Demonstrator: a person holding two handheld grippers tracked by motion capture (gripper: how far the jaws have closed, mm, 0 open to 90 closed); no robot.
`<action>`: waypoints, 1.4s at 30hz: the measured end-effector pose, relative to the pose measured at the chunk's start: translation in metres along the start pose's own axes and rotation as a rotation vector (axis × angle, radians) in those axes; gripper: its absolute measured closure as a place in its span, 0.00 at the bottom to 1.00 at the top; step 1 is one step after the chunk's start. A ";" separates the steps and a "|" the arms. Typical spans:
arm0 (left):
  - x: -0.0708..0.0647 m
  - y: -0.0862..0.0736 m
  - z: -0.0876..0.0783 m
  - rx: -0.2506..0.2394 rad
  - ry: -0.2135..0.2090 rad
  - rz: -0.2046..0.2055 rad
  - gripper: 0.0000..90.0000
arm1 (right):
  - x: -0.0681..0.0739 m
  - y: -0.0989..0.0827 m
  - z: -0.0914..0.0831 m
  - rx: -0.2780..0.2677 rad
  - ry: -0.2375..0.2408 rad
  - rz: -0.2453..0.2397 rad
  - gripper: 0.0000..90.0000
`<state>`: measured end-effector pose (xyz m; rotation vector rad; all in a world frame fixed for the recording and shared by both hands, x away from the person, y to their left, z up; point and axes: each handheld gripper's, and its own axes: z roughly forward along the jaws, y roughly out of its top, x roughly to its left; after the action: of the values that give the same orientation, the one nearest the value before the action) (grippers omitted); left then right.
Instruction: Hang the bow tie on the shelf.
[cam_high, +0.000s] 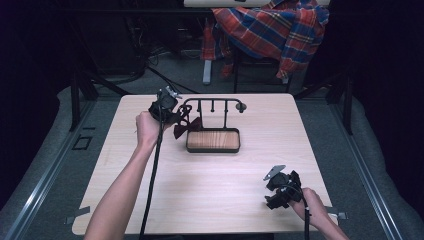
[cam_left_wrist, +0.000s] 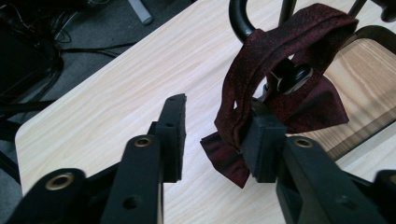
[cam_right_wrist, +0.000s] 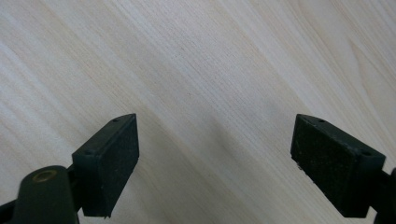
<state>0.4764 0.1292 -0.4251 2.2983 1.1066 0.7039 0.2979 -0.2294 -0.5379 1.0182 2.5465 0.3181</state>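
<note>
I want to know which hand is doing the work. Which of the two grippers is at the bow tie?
The left gripper, at the stand on the far left. Its fingers are open, one pressed against the dark red bow tie. The right gripper is open over bare table.

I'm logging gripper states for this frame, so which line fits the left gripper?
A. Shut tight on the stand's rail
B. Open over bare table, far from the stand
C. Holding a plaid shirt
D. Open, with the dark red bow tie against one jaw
D: the left gripper has its jaws apart, and the dark red bow tie, looped on the black stand, lies against one jaw.
</note>
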 end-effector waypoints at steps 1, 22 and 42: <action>0.000 0.000 0.000 -0.001 -0.002 0.000 0.69 | 0.000 0.000 0.000 -0.001 0.003 0.000 0.17; -0.002 -0.003 -0.012 -0.029 -0.001 0.006 0.62 | 0.000 0.000 0.000 0.004 0.003 -0.004 0.17; -0.003 0.007 -0.003 -0.063 0.018 0.047 0.97 | 0.000 0.000 0.001 0.014 0.002 -0.008 0.17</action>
<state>0.4772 0.1239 -0.4192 2.2756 1.0266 0.7686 0.2982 -0.2292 -0.5385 1.0128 2.5571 0.2993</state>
